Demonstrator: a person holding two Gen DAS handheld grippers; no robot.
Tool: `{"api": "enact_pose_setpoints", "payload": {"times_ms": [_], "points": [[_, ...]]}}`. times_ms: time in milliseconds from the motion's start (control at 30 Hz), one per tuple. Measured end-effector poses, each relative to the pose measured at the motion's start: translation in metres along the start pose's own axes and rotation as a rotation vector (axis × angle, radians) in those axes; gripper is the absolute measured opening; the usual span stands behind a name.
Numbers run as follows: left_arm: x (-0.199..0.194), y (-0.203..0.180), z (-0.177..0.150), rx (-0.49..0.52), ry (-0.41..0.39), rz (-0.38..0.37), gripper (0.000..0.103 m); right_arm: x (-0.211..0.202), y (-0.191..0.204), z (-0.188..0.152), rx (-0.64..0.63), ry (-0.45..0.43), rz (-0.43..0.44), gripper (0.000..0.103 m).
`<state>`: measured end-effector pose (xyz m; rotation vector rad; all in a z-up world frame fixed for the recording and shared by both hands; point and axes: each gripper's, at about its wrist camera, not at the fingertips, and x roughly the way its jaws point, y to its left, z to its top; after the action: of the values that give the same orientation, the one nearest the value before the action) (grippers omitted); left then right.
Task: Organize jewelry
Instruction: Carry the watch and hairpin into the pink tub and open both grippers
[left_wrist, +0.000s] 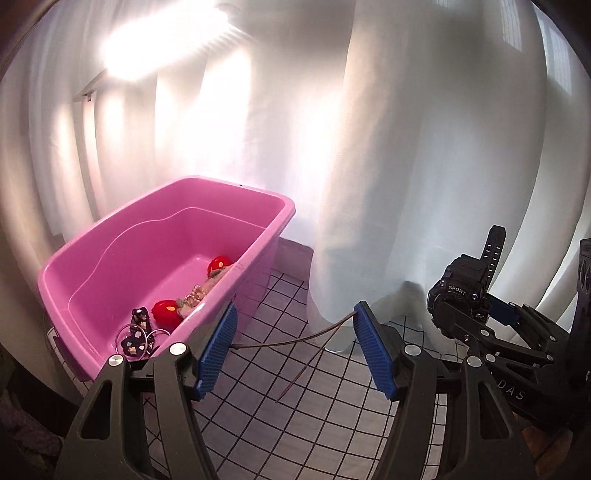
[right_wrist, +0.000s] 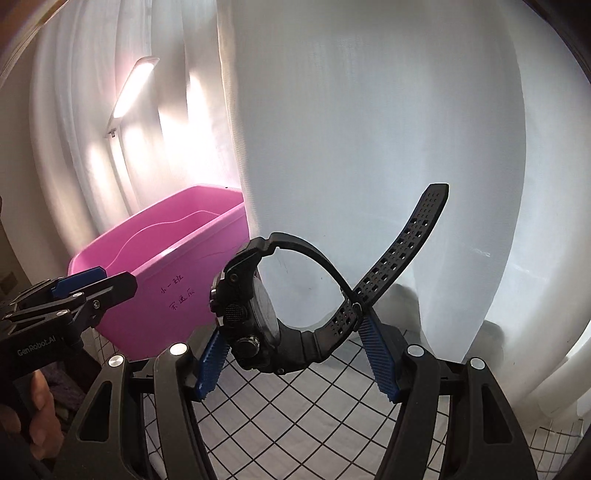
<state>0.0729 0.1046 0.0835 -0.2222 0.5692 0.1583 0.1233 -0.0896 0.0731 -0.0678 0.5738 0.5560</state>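
Note:
A black sport watch (right_wrist: 251, 314) stands between the blue pads of my right gripper (right_wrist: 291, 328). Its case presses the left pad and its buckled strap the right, and the strap's free end sticks up. That gripper (left_wrist: 480, 314) also shows at the right of the left wrist view with the watch (left_wrist: 458, 291). My left gripper (left_wrist: 295, 306) is open. A thin brown cord (left_wrist: 295, 339) hangs from its right pad tip across the gap. To the left, a pink tub (left_wrist: 288, 206) holds red pieces (left_wrist: 166, 312), black bows on hoops (left_wrist: 136, 332) and a gold chain (left_wrist: 195, 295).
A white cloth with a black grid (left_wrist: 314, 406) covers the table under both grippers. White curtains (left_wrist: 406, 166) hang close behind, and a lit lamp (right_wrist: 133, 88) glares at upper left. The tub's wall (right_wrist: 166, 295) bears handwriting. A person's hand (right_wrist: 40, 402) holds the left gripper (right_wrist: 85, 284).

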Motion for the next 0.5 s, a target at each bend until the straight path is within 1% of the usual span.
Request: {"api": "enact_pose_setpoints", "payload": {"times_ms": [167, 267, 500], "points": [[-0.01, 0.031, 0.022, -0.009, -0.048, 0.034, 0.063, 0.008, 0.029, 0.029, -0.028, -0.04, 0.055, 0.064], [-0.011, 0.054, 0.032, -0.014, -0.069, 0.064, 0.063, 0.018, 0.051, 0.043, -0.045, -0.049, 0.085, 0.064], [-0.005, 0.11, 0.046, -0.043, -0.071, 0.134, 0.063, 0.052, 0.101, 0.067, -0.083, -0.039, 0.149, 0.064]]}}
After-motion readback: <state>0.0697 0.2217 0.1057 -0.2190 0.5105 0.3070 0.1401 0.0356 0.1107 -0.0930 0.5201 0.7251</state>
